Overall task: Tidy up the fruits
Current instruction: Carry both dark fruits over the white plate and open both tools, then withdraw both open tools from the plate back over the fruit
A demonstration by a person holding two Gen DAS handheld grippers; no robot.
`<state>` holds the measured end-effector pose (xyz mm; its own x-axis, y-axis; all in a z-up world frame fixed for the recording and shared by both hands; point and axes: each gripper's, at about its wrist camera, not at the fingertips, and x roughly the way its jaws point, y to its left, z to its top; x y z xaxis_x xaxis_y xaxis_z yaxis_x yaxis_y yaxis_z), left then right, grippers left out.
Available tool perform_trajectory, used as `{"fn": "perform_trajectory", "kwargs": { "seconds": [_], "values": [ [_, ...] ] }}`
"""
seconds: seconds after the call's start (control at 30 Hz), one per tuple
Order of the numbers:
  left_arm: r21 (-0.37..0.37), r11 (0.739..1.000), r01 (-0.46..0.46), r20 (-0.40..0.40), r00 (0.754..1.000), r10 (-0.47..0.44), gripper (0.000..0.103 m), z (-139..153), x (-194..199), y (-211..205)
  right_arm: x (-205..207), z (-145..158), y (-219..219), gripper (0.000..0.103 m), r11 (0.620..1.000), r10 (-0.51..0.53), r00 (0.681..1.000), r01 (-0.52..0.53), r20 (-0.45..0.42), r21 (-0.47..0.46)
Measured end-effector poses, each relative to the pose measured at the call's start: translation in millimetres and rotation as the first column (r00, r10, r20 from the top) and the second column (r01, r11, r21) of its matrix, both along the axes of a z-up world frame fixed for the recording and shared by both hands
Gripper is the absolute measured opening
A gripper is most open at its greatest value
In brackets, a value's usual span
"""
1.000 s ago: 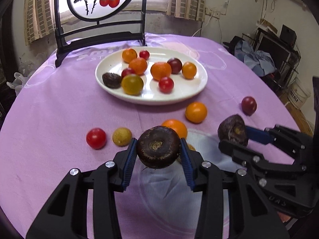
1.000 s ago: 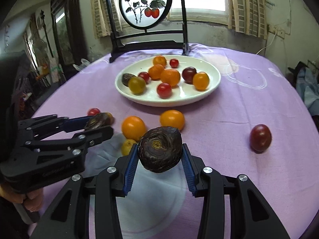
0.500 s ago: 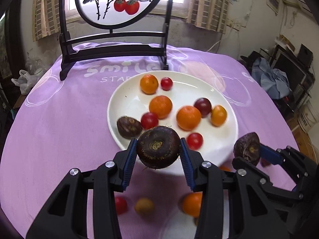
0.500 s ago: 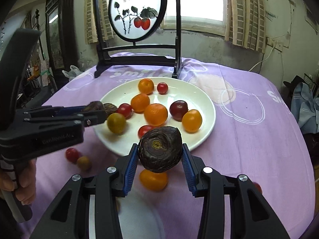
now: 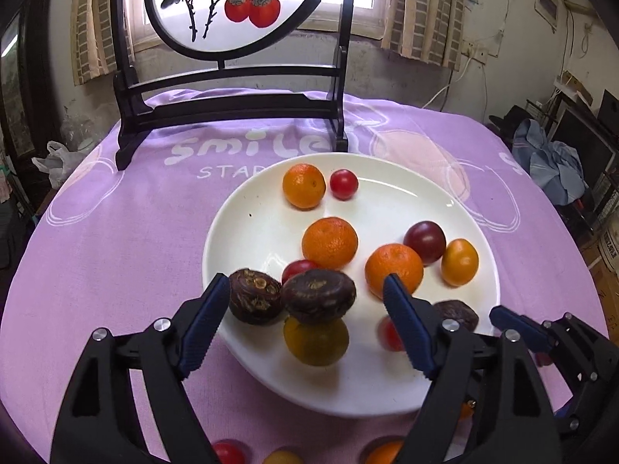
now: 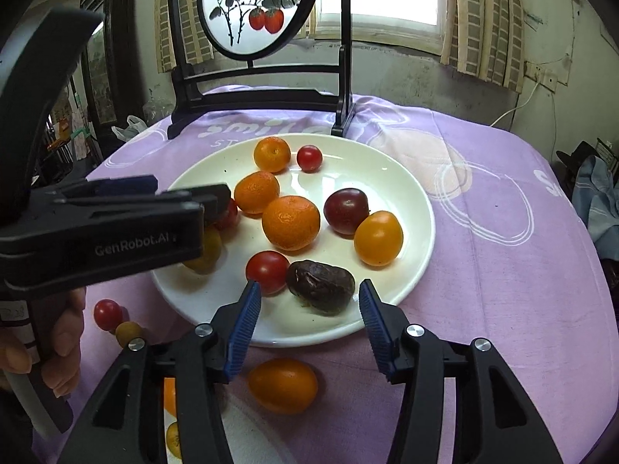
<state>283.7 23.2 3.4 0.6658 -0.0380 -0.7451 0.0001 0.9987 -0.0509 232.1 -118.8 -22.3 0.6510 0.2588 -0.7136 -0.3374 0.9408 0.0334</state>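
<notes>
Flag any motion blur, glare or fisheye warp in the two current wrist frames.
Left wrist: the dark fruit between the open left gripper fingers and the red tomato beside it are smeared; glare streak on the plate; window blown out. Right wrist: fruit sharp, the dropped dark fruit crisp ahead of the right gripper; corners vignetted, walls bowed in both.

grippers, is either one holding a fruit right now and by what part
Nothing is held: left gripper and right gripper have just opened, both clear of the fruit.
</notes>
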Motion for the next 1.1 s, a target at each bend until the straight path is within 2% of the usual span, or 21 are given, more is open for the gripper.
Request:
{"fn": "perform_trajectory", "kwargs": {
  "seconds": [0.07, 0.17, 0.27, 0.53, 0.7, 0.83, 0.93, 1.07, 1.1],
  "values": [
    [-0.017, 1.0, -0.01, -0.014, 1.0, 0.01, 0.082, 1, -6, 3, -5, 4, -4, 0.054, 1.0, -0.004, 1.0, 0.004, 0.004, 0.022],
    [-0.053, 0.998, -0.027, -0.023, 0.999, 0.025, 0.087, 3, -22, 10, -16, 8, -10, 0.059, 0.999, -0.001, 1.0, 0.001, 0.0, 0.046],
    [-0.082, 0.996, -0.039, -0.027, 0.999, 0.037, 0.089, 3, -42, 14, -31, 9, -15, 0.062, 0.998, -0.001, 1.0, 0.001, -0.005, 0.064],
    [-0.1, 0.994, -0.043, -0.037, 0.999, 0.039, 0.091, -8, -103, 17, -75, -2, -23, 0.063, 0.998, 0.022, 0.999, -0.02, -0.034, 0.065],
    [-0.056, 0.995, -0.077, -0.041, 0.996, 0.075, 0.092, -23, -130, 21, -93, -22, -25, 0.064, 0.998, 0.025, 0.996, -0.02, -0.088, 0.058],
    [-0.055, 0.996, -0.077, -0.034, 0.997, 0.075, 0.092, -35, -144, 26, -106, -22, -22, 0.064, 0.998, 0.041, 0.997, -0.037, -0.07, 0.058],
    [-0.034, 0.998, -0.046, -0.047, 0.998, 0.045, 0.092, -40, -146, 24, -113, -24, -16, 0.063, 0.998, 0.058, 0.996, -0.055, -0.066, 0.042],
    [-0.014, 0.999, -0.052, -0.061, 0.997, 0.051, 0.092, -44, -143, 25, -121, -27, -5, 0.063, 0.994, 0.109, 0.991, -0.106, -0.082, 0.037],
    [-0.022, 0.999, -0.048, -0.061, 0.997, 0.047, 0.092, -44, -143, 26, -123, -28, -1, 0.059, 0.993, 0.119, 0.989, -0.117, -0.084, 0.03]
  ]
}}
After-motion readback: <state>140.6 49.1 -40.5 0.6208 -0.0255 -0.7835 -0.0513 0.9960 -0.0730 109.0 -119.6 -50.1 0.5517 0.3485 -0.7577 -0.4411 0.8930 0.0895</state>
